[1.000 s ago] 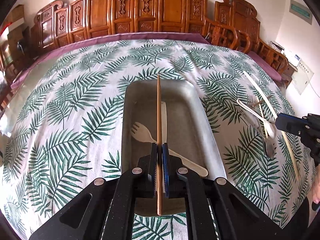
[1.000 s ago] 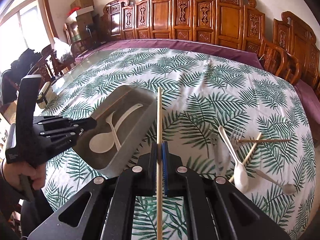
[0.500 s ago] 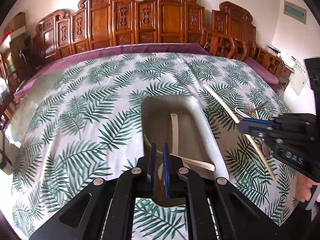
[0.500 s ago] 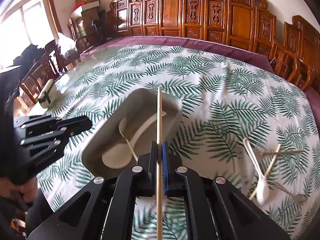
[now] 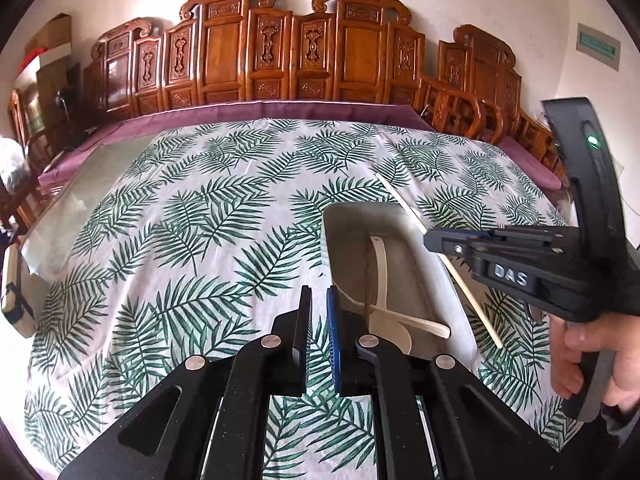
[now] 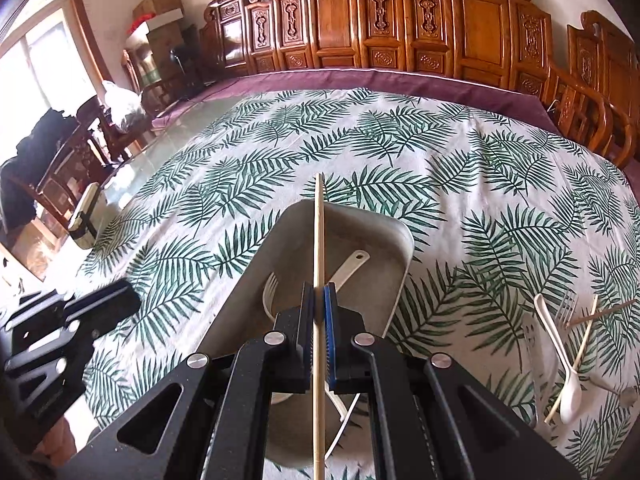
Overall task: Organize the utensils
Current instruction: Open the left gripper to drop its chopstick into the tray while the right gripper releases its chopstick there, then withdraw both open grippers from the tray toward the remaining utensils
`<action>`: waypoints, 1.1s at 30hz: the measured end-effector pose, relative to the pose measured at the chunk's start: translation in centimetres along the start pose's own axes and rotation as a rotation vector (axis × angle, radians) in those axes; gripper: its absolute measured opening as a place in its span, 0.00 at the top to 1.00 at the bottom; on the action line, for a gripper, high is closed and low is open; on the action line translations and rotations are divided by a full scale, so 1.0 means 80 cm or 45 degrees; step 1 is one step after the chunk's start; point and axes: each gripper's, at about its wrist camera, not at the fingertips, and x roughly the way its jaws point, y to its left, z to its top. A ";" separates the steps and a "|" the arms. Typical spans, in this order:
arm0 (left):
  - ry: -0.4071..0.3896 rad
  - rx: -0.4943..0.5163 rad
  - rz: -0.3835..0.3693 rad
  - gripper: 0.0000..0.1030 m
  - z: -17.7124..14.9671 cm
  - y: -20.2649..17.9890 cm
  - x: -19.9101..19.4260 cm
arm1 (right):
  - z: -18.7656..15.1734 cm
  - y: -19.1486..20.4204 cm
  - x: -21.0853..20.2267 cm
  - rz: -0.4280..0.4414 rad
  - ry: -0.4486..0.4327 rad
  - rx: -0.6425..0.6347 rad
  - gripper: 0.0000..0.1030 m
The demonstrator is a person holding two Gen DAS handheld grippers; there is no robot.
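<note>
Bamboo, pale and thin, the chopstick (image 6: 319,264) sits pinched between the fingers of the right tool (image 6: 319,300), which is closed tight on it. It points away along the fingers and hangs over the grey tray (image 6: 404,256), its far tip reaching past the tray's far rim. In the left wrist view the same stick (image 5: 404,208) slants across the tray's right edge (image 5: 452,296), held by the right tool (image 5: 436,242) with a bare hand (image 5: 600,356) on its grip.

Inside the tray lie a white plastic spoon (image 5: 384,276) and a white plastic fork (image 6: 269,294), their handles crossing near the tray's near end.

Beside the tray's left wall, the left tool (image 5: 318,320) holds nothing; its fingers stand a little apart, with the leaf-print cloth (image 5: 192,232) showing in the narrow gap.

On the desk, well to the right of the tray, more utensils wait in a loose heap: a white plastic spoon (image 6: 562,364), a metal fork (image 6: 568,308), a light chopstick (image 6: 576,360) and a darker stick (image 6: 604,312) lying across one another. Another metal piece at the right edge (image 6: 628,394) is too blurred to name.

Carved wooden chairs (image 5: 304,56) line the far wall.
</note>
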 end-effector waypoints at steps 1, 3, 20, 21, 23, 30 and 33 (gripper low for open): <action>0.002 0.004 0.001 0.90 -0.001 0.000 0.000 | 0.001 0.000 0.002 -0.002 0.002 0.011 0.94; -0.008 0.010 0.008 0.82 0.000 0.000 -0.002 | 0.001 -0.002 0.008 -0.006 0.007 0.044 0.94; -0.017 0.011 -0.009 0.79 -0.002 -0.003 -0.005 | -0.012 -0.015 -0.002 -0.002 -0.012 0.084 0.93; -0.019 0.018 -0.013 0.79 -0.002 -0.006 -0.007 | -0.014 -0.017 -0.008 -0.008 -0.023 0.073 0.93; -0.024 0.032 -0.024 0.79 -0.002 -0.014 -0.009 | -0.021 -0.025 -0.023 -0.021 -0.043 0.045 0.93; -0.037 0.095 -0.068 0.72 -0.006 -0.051 -0.017 | -0.054 -0.083 -0.081 -0.091 -0.091 -0.017 0.93; -0.032 0.133 -0.085 0.72 -0.009 -0.073 -0.015 | -0.076 -0.118 -0.102 -0.154 -0.092 -0.044 0.93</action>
